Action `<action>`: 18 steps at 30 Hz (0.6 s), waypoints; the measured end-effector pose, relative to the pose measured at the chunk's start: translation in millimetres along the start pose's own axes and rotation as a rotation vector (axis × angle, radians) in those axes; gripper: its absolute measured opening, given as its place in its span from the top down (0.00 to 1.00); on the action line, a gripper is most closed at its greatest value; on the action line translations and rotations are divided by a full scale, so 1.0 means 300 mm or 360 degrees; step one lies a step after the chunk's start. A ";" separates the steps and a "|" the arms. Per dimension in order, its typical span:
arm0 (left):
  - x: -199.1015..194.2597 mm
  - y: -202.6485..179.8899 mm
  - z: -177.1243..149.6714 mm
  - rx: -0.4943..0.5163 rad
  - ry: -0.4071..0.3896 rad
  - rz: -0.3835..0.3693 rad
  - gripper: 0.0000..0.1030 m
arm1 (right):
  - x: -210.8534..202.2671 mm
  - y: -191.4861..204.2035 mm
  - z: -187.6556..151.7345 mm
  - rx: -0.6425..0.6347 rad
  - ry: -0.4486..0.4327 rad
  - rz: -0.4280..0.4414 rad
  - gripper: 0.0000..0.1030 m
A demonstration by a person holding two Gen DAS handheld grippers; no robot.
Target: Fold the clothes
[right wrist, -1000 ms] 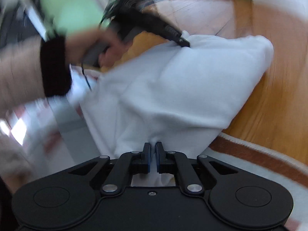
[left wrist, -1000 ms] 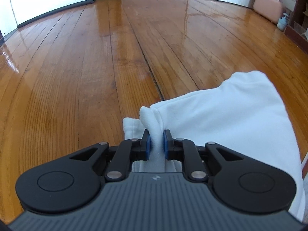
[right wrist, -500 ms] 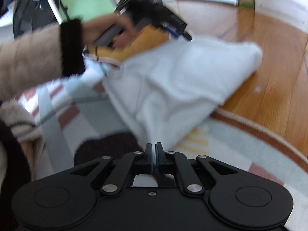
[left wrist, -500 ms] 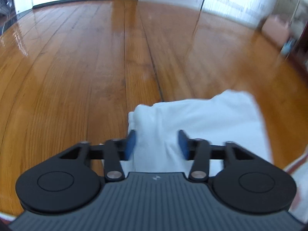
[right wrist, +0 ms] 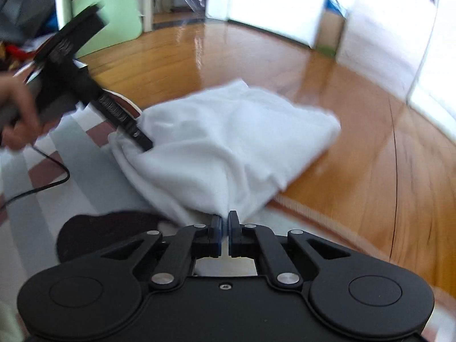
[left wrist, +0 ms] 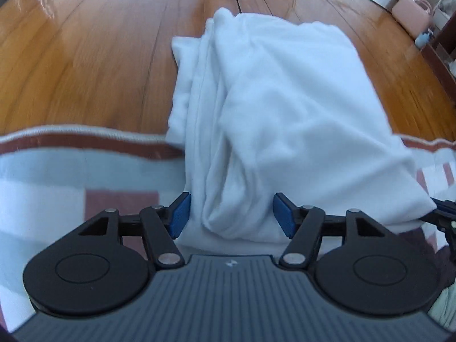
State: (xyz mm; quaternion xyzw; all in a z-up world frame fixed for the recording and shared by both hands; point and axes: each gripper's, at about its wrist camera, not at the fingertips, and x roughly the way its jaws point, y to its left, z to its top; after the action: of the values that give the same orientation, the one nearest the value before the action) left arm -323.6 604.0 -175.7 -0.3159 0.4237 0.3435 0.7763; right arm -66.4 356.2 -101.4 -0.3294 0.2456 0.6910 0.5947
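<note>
One white garment, folded into several layers, partly on floor, partly on rug. Two grippers: left gripper, jaws opening, cloth between the pads but not pressed; right gripper, jaws closed on a corner of the garment. Two blue pads on the left gripper. One rug with a brown border and pale and reddish blocks. One wooden floor. One pink case at the far wall, with one small bluish bottle beside it. One hand in view, gripping the left gripper's handle. One thin black cable across the rug. One dark patch on the rug, kind unclear.
</note>
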 end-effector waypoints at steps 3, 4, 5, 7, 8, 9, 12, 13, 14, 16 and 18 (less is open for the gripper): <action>-0.018 -0.022 0.010 0.0083 -0.0071 0.0075 0.40 | 0.046 -0.008 -0.037 0.0095 0.0060 0.0004 0.97; -0.025 -0.022 0.015 0.0078 -0.0087 0.0050 0.40 | 0.047 -0.007 -0.041 0.0147 0.0046 0.0001 0.96; -0.027 -0.021 0.015 0.0066 -0.0099 0.0003 0.40 | 0.052 -0.011 -0.045 0.0190 0.0038 0.0007 0.96; -0.020 -0.031 0.008 0.0084 -0.0123 -0.0074 0.56 | 0.054 -0.016 -0.057 0.0213 0.0028 0.0002 0.93; -0.016 -0.035 0.005 0.0096 -0.0131 -0.0095 0.72 | 0.055 -0.018 -0.064 0.0210 0.0022 -0.0006 0.92; -0.013 -0.035 0.009 0.0122 -0.0125 -0.0058 0.89 | 0.056 -0.019 -0.071 0.0207 0.0015 -0.0014 0.90; -0.099 0.029 0.042 -0.0015 -0.0217 -0.0151 0.92 | 0.025 -0.009 -0.083 0.0192 -0.0078 -0.0011 0.97; -0.145 0.052 0.060 -0.0086 -0.0264 -0.0222 0.92 | 0.000 -0.015 -0.082 0.0217 -0.0116 0.0011 0.97; -0.189 0.077 0.075 -0.0157 -0.0303 -0.0291 0.92 | -0.022 -0.021 -0.080 0.0226 -0.0136 0.0025 0.97; -0.218 0.118 0.059 -0.0257 -0.0276 -0.0394 0.92 | -0.035 -0.029 -0.086 0.0184 -0.0111 0.0058 0.97; -0.154 0.107 0.020 -0.0223 -0.0123 -0.0319 0.92 | 0.002 -0.017 -0.106 0.0091 0.0033 0.0068 0.97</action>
State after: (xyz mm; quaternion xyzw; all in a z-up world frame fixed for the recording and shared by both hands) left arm -365.4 614.7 -139.0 -0.3967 0.3346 0.3049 0.7986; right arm -56.2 334.2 -122.5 -0.3141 0.2784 0.6927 0.5865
